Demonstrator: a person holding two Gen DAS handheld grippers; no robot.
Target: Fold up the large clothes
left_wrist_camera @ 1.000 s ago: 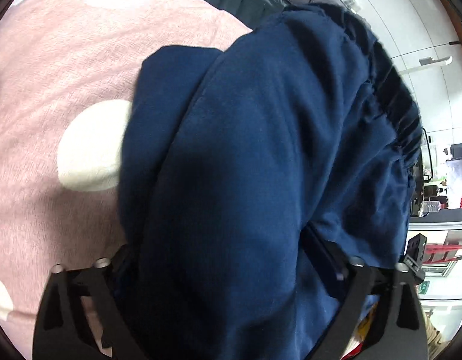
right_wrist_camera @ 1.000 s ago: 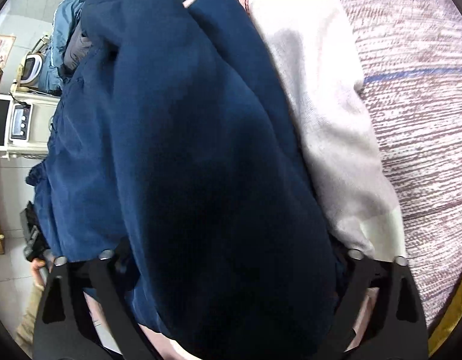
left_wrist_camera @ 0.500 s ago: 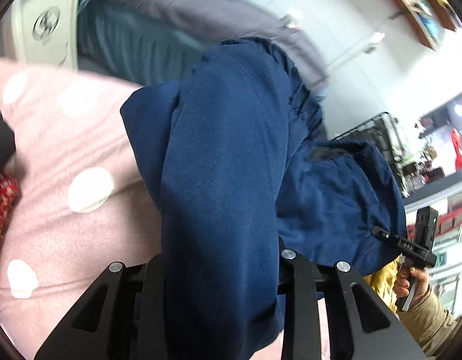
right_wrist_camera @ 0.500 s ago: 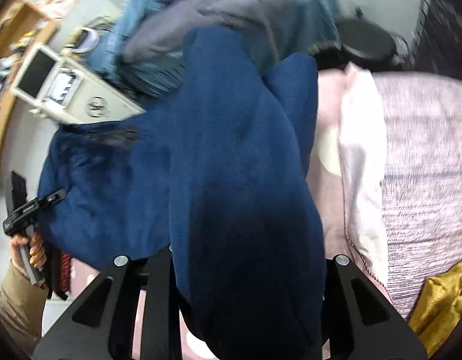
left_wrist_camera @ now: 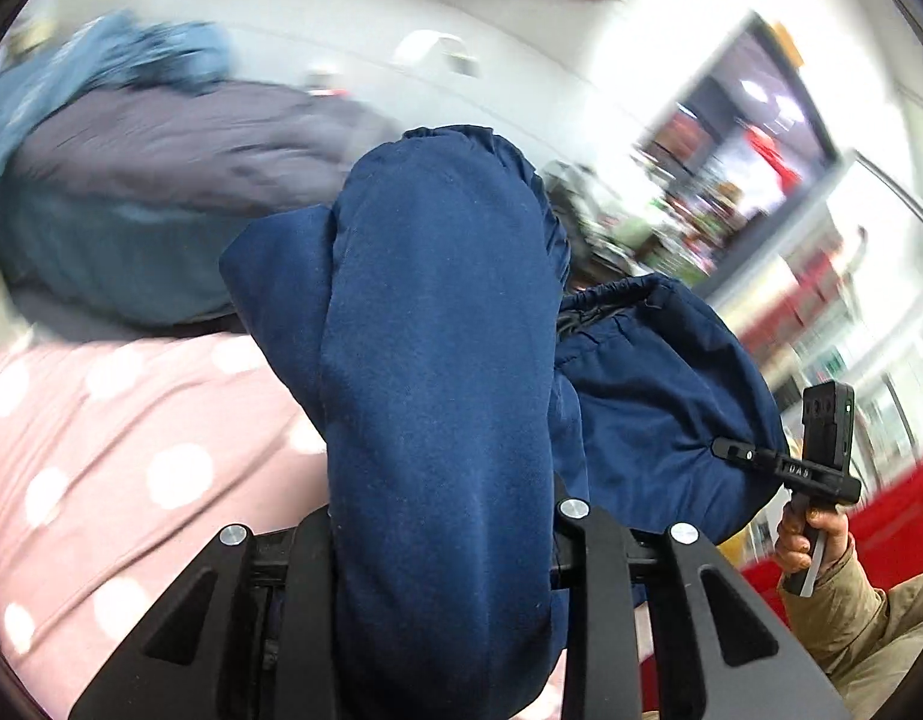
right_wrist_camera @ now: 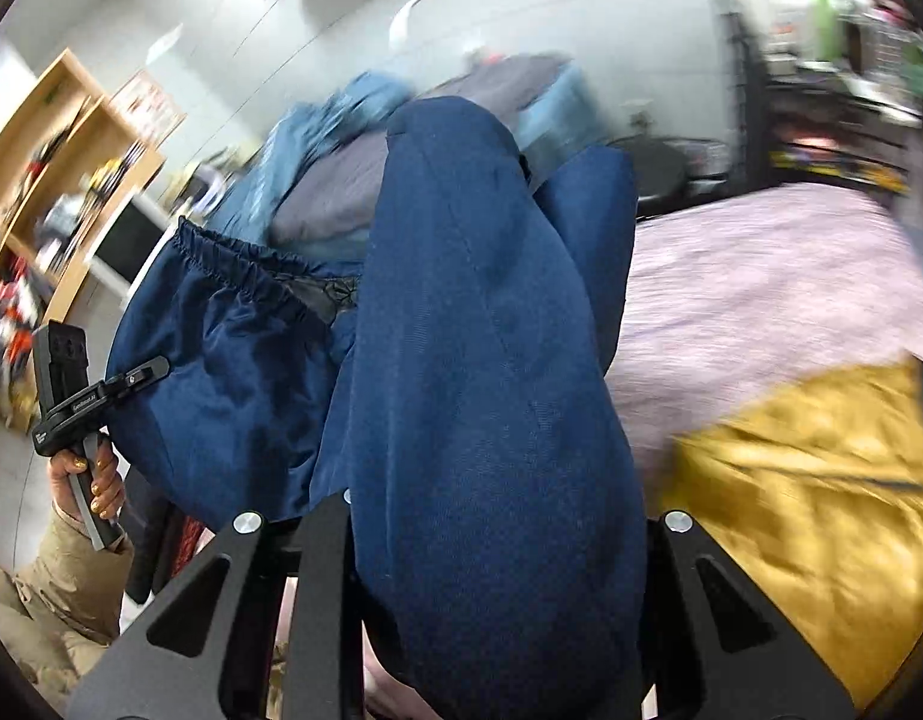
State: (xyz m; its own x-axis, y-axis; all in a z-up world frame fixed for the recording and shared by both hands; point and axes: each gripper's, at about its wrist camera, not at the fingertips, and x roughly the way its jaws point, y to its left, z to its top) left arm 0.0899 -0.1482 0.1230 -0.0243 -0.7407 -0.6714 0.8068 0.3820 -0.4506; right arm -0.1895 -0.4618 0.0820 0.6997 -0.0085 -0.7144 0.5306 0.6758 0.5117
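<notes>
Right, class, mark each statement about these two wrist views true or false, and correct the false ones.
1. Both grippers hold the same navy garment. True: the left gripper and the right gripper each have its cloth bunched between their fingers.
2. The garment lies flat on the bed. False: it is lifted and hangs between the grippers.
3. A yellow cloth lies on the bed in the right wrist view. True.
4. The pink cover in the left wrist view is striped. False: it has white dots.
5. The garment has a gathered elastic edge. True.
</notes>
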